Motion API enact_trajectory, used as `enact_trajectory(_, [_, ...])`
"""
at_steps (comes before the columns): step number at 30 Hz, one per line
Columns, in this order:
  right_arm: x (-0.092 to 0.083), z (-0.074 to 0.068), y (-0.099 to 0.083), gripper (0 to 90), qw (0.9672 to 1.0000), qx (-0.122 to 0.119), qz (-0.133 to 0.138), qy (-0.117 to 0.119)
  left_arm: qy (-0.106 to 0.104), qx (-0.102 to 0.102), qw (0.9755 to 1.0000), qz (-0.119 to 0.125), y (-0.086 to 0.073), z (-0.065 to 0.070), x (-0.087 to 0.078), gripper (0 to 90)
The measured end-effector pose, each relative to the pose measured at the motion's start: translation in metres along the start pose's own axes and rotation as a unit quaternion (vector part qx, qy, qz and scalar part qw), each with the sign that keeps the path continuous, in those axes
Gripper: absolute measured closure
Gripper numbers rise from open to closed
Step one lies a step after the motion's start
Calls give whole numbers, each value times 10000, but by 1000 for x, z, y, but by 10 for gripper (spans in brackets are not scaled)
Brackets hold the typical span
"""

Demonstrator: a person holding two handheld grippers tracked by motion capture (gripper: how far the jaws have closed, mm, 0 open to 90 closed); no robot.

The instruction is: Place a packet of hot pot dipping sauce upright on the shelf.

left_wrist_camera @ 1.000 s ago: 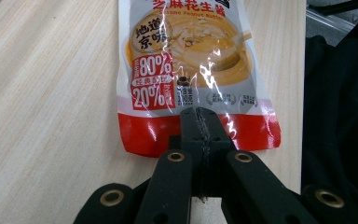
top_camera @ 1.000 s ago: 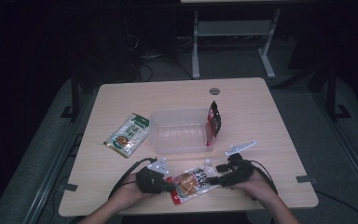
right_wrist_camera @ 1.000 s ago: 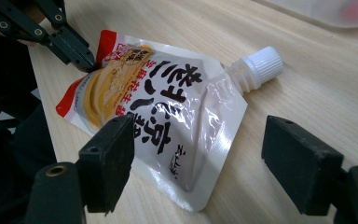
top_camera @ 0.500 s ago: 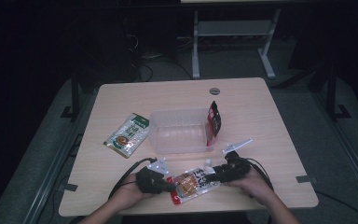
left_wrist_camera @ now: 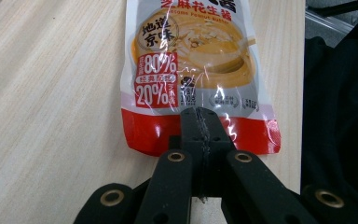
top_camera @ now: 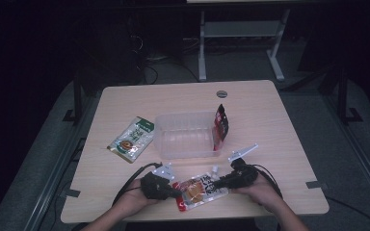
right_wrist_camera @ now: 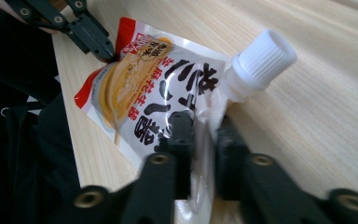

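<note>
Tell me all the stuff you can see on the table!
sauce pouch: one, red and white with a white cap, near edge, between the two tools
green packet: one, green and white, flat on the left side
clear tub: one, see-through, middle of the table
red packet: one, dark red, upright at the tub's right end
table: one, light wood
left tool: one, black, shut on the pouch's red bottom edge
right tool: one, black, shut on the pouch's top edge by the cap

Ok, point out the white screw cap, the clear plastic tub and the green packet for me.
white screw cap [right_wrist_camera: 264,57], right gripper view, on its ribbed side.
clear plastic tub [top_camera: 183,153], high view, on its near wall.
green packet [top_camera: 131,139], high view, on its printed middle.
</note>
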State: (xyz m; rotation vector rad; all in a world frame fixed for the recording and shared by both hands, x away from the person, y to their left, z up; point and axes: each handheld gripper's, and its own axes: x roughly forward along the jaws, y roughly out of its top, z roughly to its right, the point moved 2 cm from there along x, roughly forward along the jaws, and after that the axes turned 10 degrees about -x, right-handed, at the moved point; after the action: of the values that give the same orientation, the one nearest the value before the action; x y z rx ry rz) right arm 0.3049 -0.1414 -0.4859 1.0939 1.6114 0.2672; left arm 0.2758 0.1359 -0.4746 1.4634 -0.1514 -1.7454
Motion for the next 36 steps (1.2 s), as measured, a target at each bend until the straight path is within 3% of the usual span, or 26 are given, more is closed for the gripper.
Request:
enact_trajectory(8, [-2, -6, 2, 895, 9996, -297, 20, 12, -1, 9, 10000, 4, 0, 0, 0, 899])
enact_trajectory(16, [-13, -12, 8, 898, 9977, -438, 469, 235, -33, 13, 10000, -26, 0, -2, -1, 899])
enact_trajectory(21, [-20, -19, 16, 899, 9950, -506, 764, 392, -46, -39, 10000, 0, 0, -4, -3, 899])
enact_trajectory(30, [-25, -36, 34, 900, 9898, -646, 1136, 565, -41, -182, 9991, 374, 11, -3, -6, 898])
enact_trajectory(36, [-33, -40, 46, 900, 9844, -732, 1474, 626, -23, -48, 9986, 522, 26, -2, -4, 898])
